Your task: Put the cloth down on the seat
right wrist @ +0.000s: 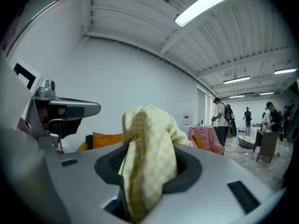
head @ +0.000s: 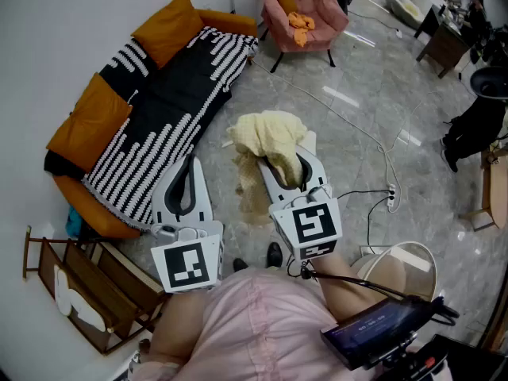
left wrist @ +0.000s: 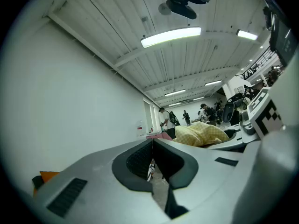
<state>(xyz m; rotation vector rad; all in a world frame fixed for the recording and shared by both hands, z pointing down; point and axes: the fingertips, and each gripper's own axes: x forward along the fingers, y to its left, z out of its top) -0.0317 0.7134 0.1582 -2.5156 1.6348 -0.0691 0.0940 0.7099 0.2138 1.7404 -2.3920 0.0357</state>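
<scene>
sofa (head: 151, 117) at 10 o'clock, well apart from everything | left gripper (head: 189, 165) jaws together, nothing in them | yellow cloth (head: 270, 136) bunched just past centre at 12 o'clock, over bare floor (head: 357, 125) | right gripper (head: 282, 170) jaws clamped on it | risk imo: opening this early dumps it on the floor instead of the seat

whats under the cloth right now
The right gripper, its fingers shut on the cloth, and floor below the hanging tail. The fingertips are covered by the cloth.
</scene>
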